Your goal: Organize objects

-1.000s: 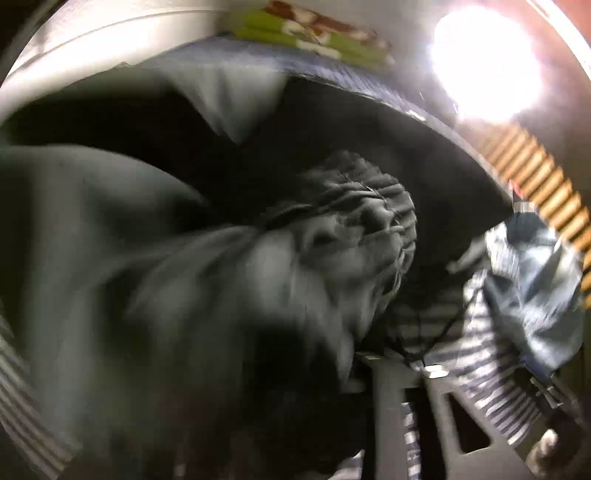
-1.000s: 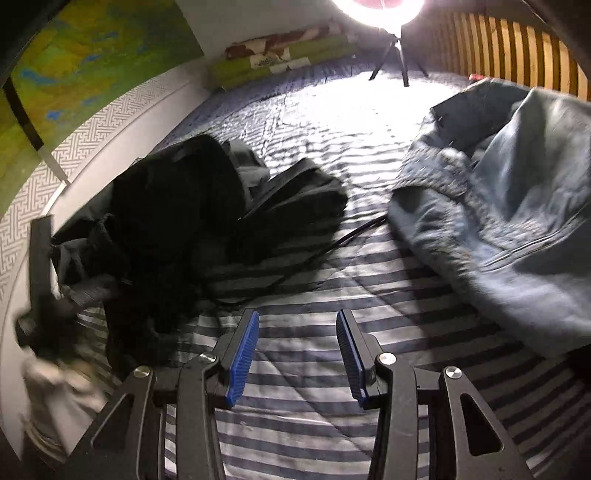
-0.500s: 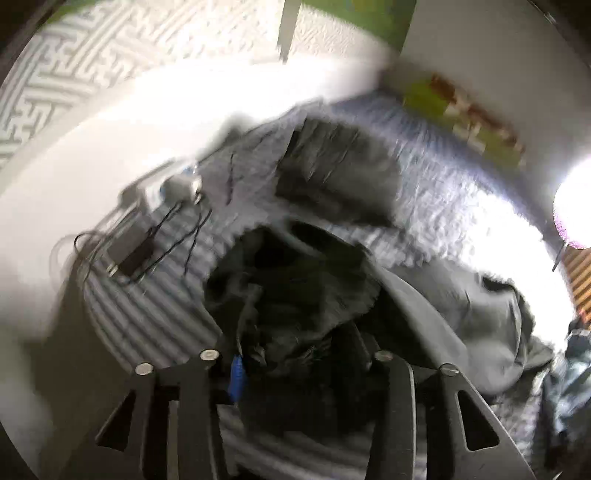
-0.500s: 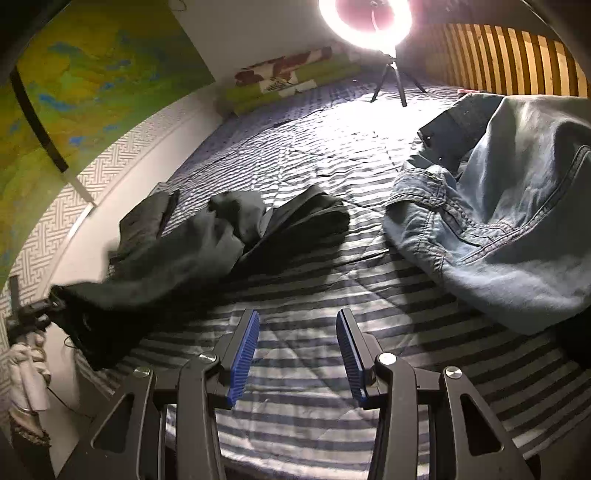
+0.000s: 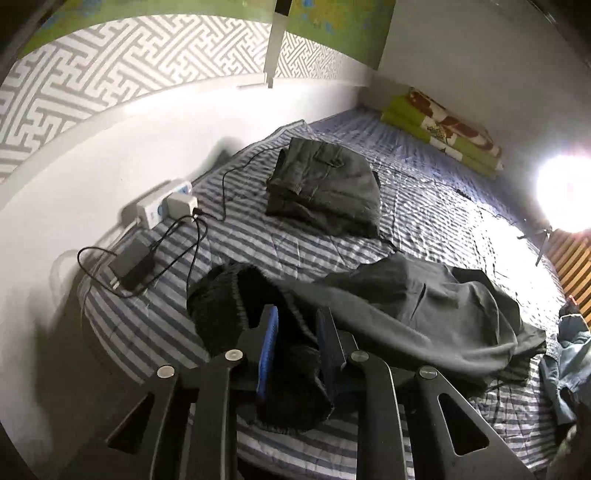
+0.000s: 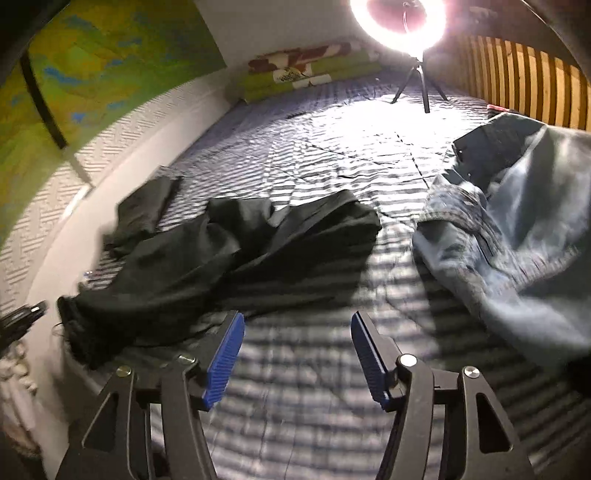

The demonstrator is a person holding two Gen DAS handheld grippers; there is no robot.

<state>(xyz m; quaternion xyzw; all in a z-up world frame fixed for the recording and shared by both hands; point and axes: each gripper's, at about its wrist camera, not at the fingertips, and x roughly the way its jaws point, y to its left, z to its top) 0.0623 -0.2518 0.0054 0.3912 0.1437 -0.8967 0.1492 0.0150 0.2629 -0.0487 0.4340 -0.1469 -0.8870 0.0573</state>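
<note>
Dark trousers [image 5: 406, 314] lie stretched across the striped bedspread [image 5: 258, 243], also seen in the right wrist view [image 6: 221, 251]. My left gripper [image 5: 295, 350] hangs over the bed's near left corner. Its jaws are closing, and the bunched black waistband fills the gap between the blue pads. My right gripper [image 6: 297, 354] hovers above bare striped bedding, its jaws opening with nothing between them. Crumpled blue jeans [image 6: 517, 251] lie to its right. A folded dark grey garment [image 5: 325, 188] rests farther up the bed near the wall.
A white power strip [image 5: 166, 205] and a black charger [image 5: 131, 264] with loose cables lie by the wall at the bed's left edge. A ring light [image 6: 399, 22] on a tripod, a folded green patterned blanket [image 5: 439, 129] and a wooden slatted board [image 6: 517, 85] stand at the far end.
The left gripper swung from close against the dark cloth to the bed's left corner, drawing the trousers out flat, and its jaws narrowed on the waistband. The right jaws widened.
</note>
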